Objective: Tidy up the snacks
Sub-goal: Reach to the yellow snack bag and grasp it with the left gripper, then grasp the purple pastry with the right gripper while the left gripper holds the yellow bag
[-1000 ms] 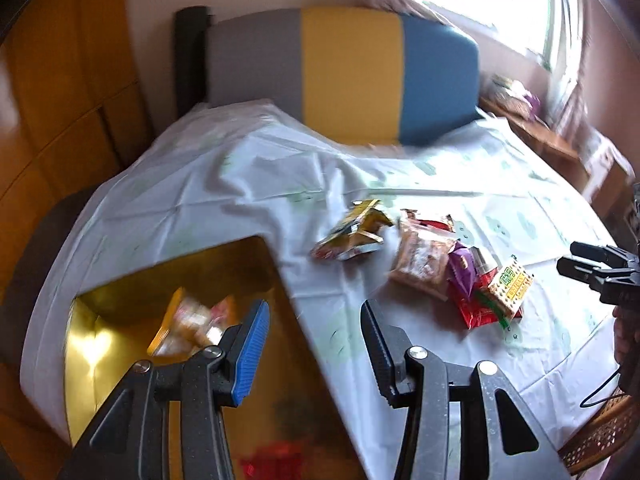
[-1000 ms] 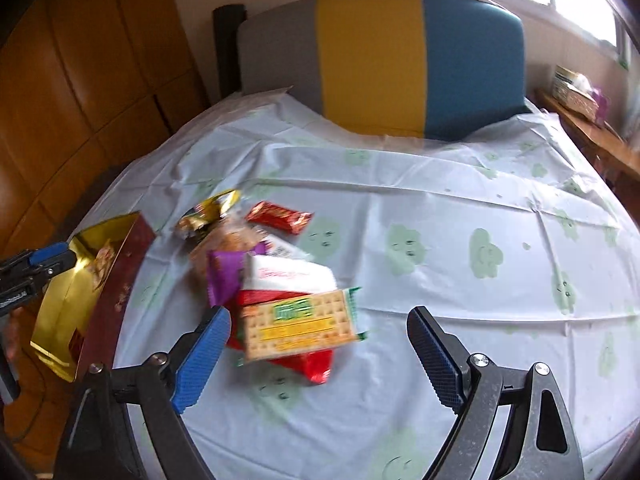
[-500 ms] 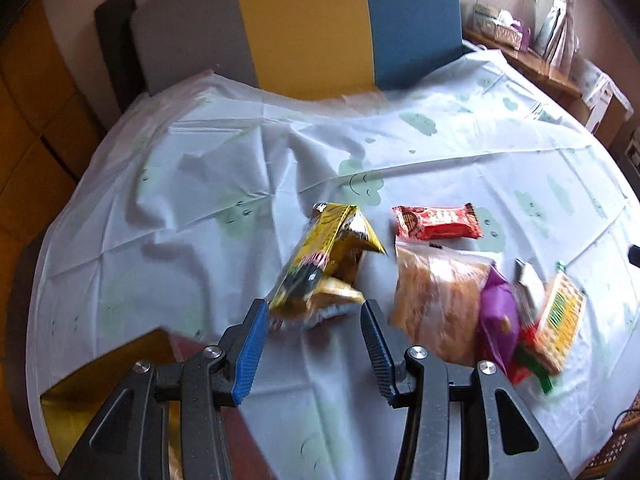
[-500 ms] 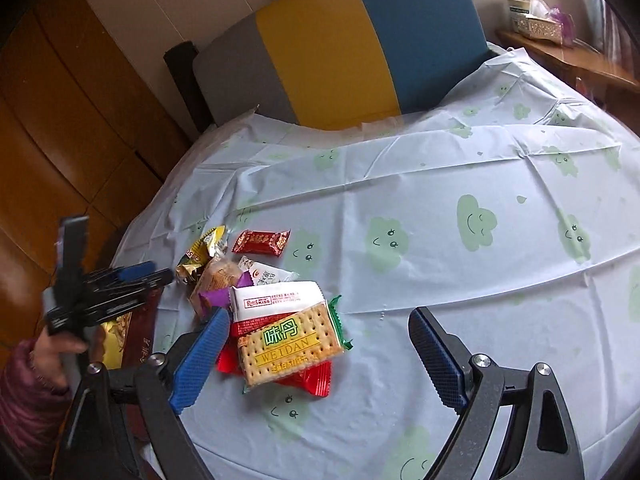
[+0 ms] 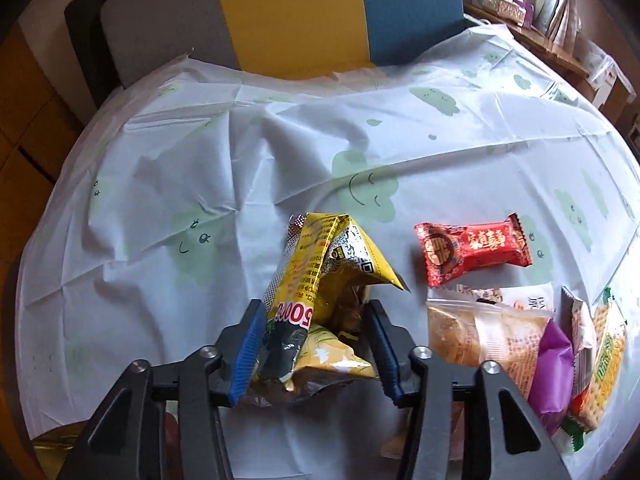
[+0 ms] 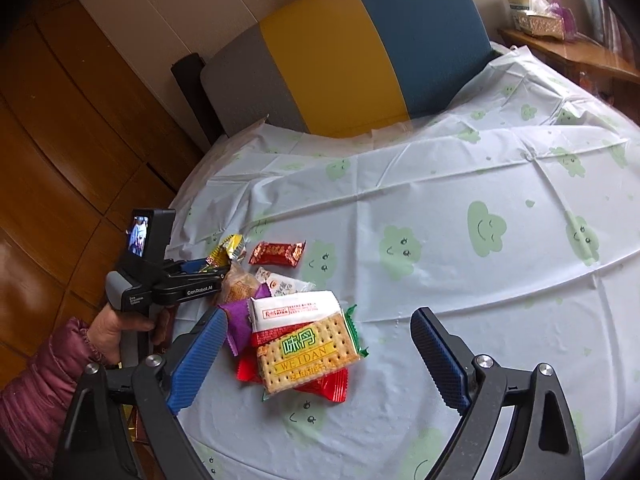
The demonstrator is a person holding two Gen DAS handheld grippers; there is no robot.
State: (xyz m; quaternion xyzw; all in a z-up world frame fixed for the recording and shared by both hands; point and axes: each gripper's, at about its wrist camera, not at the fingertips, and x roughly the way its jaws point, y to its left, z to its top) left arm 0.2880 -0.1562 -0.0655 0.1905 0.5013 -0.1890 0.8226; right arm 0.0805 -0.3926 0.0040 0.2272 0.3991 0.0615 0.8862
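The yellow packet (image 5: 320,300) lies crumpled on the tablecloth (image 5: 240,160), left of the snack pile (image 6: 296,336), between the left gripper (image 5: 312,352) fingers, which bracket it; a firm clamp is not evident. The right gripper (image 6: 316,364) hangs spread wide over the pile. Likely risk: slick, puffy foil slipping free when lifted, since only its loose lower end sits between the pads.

Soft daylight from the window side lights the pale tablecloth (image 5: 248,168) evenly, with faint shadows in its creases. Both views bend strongly and darken at the rims. The foil wrappers (image 5: 320,264) glint; focus is sharp.
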